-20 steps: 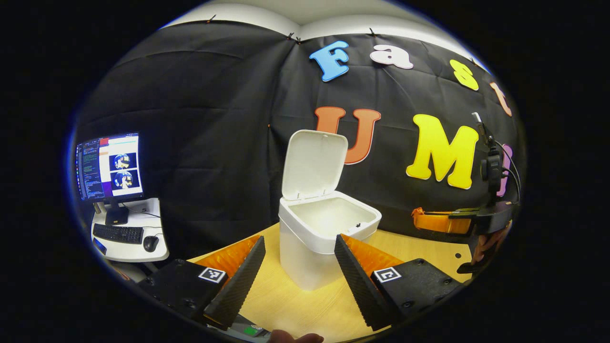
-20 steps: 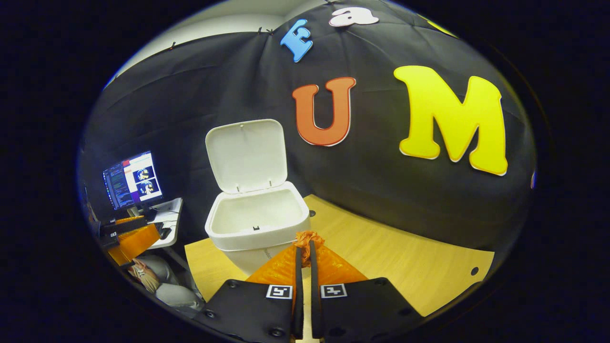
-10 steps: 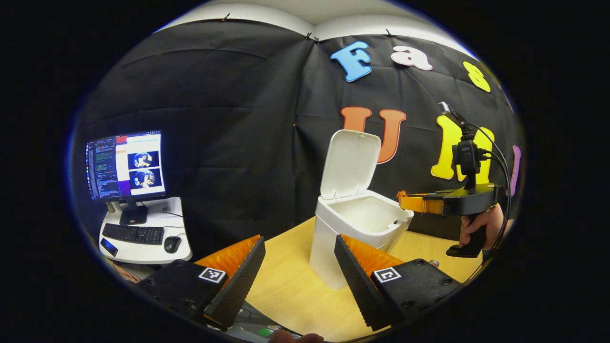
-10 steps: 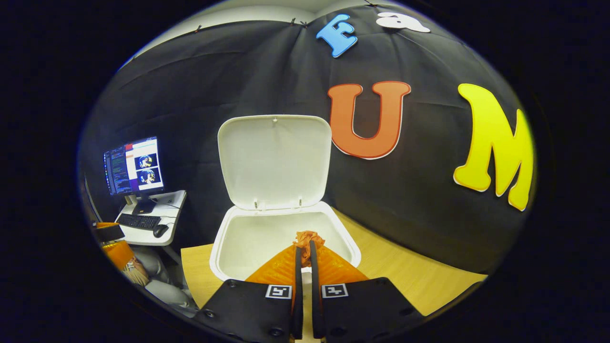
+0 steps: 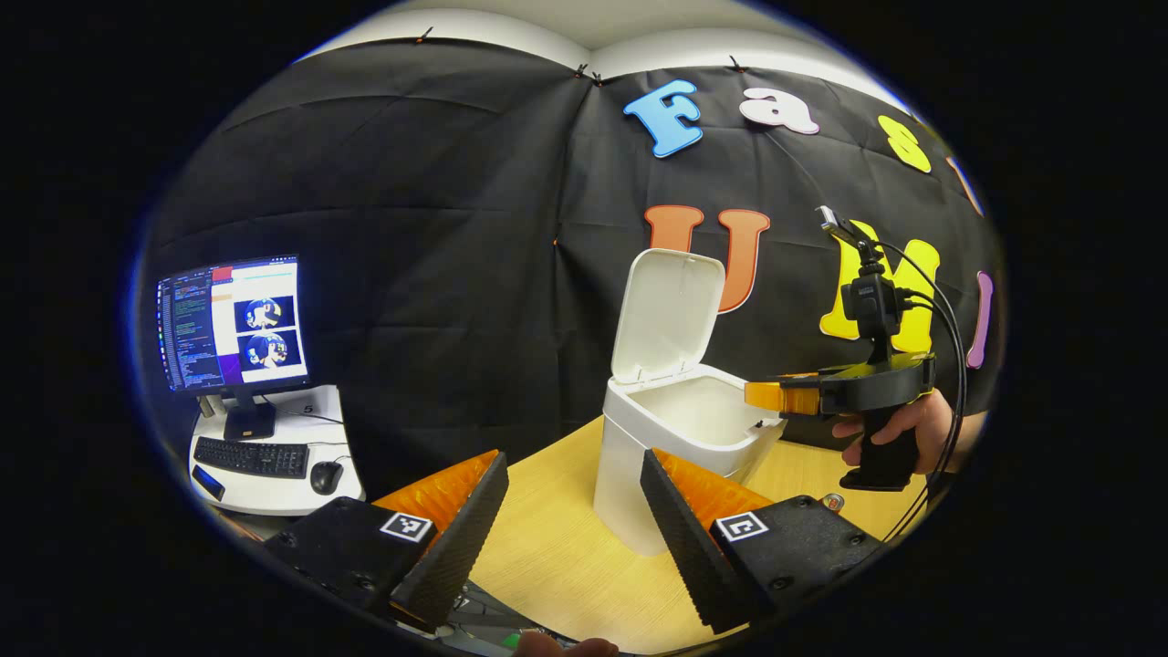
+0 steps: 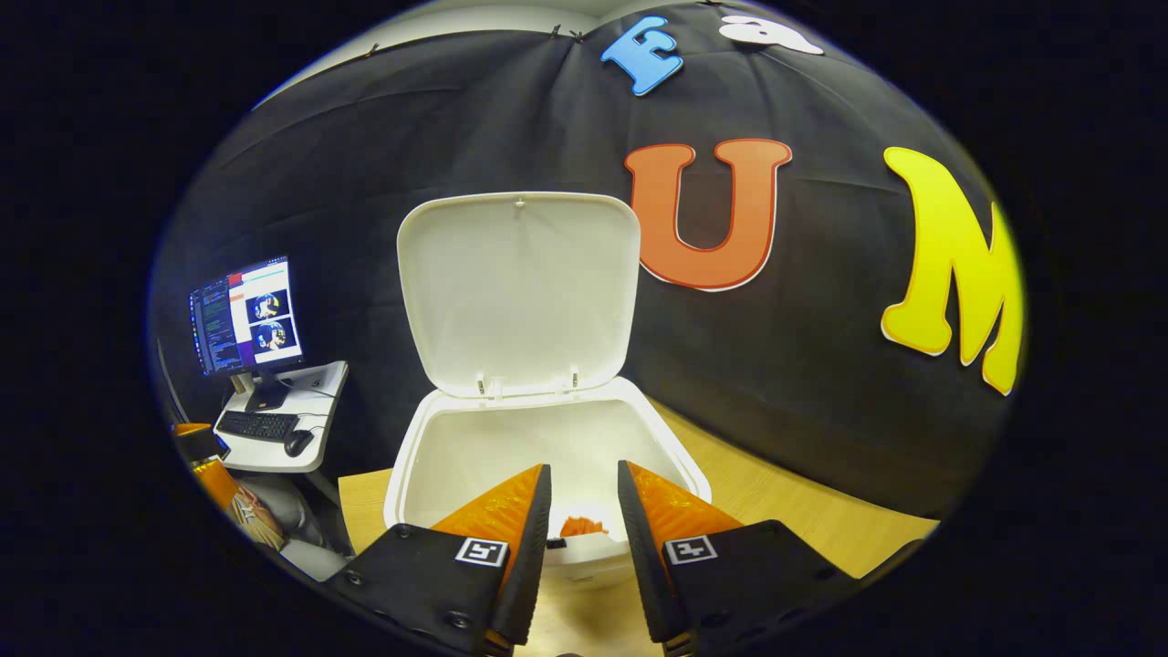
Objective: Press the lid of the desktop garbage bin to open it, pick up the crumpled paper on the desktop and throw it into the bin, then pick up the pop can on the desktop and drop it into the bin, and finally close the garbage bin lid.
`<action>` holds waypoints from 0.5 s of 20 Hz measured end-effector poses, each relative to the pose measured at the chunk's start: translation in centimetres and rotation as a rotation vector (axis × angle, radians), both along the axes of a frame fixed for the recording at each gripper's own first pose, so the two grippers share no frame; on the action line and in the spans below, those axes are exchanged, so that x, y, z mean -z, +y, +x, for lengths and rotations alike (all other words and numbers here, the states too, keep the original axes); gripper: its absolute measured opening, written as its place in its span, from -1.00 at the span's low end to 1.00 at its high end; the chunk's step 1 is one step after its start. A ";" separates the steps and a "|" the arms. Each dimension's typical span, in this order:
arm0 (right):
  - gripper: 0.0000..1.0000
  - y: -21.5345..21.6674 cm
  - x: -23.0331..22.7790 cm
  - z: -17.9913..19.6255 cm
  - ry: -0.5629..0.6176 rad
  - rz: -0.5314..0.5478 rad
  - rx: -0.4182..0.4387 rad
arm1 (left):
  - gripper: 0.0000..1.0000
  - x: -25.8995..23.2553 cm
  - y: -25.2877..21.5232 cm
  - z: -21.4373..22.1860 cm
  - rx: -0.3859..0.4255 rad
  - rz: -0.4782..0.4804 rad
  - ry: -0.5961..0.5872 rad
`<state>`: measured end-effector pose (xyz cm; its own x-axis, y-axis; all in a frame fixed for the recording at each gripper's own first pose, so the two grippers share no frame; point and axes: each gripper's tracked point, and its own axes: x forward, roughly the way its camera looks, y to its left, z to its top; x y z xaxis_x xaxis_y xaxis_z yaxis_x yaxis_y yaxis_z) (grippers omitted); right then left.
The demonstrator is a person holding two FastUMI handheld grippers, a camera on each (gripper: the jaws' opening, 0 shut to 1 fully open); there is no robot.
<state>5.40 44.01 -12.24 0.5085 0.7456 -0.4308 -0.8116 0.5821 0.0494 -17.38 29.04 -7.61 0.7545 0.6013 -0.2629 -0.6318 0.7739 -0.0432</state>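
Note:
The white bin [image 5: 671,438] stands on the wooden table [image 5: 547,557] with its lid [image 5: 666,315] hinged upright. My left gripper [image 5: 573,465] is open and holds nothing, a little in front of the bin. In the right gripper view my right gripper [image 6: 584,470] hovers open over the bin's [image 6: 411,456] mouth, below the raised lid [image 6: 518,292]. A crumpled orange paper [image 6: 584,526] lies inside the bin, seen between the fingers. In the left gripper view the right gripper [image 5: 762,394] reaches over the bin's rim, held by a hand [image 5: 912,429].
A white side table [image 5: 274,479] to the left carries a monitor [image 5: 233,319], a keyboard [image 5: 251,456] and a mouse [image 5: 324,474]. The black cloth wall stands close behind the bin. Bare wooden tabletop [image 6: 803,511] extends to the bin's right.
My right gripper moved over the bin's mouth and opened; the orange paper it held now lies in the bin. The left gripper's view swung left and then barely shifted.

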 end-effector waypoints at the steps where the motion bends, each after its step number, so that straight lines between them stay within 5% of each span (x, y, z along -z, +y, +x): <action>1: -0.05 -0.2 -0.3 -0.2 -0.007 0.005 0.002 | 0.93 -0.1 -0.2 0.3 0.013 0.003 -0.002; 6: 0.02 -2.1 -2.6 -0.5 -0.026 0.055 0.029 | 0.93 0.4 -1.9 2.1 0.083 0.004 0.011; 8: 0.46 -3.4 -3.7 -0.5 -0.039 0.086 0.053 | 0.93 0.5 -3.0 3.1 0.131 0.016 0.017; 10: 0.51 -5.1 -4.6 -0.6 -0.042 0.107 0.076 | 0.93 0.7 -4.3 4.1 0.184 0.040 0.030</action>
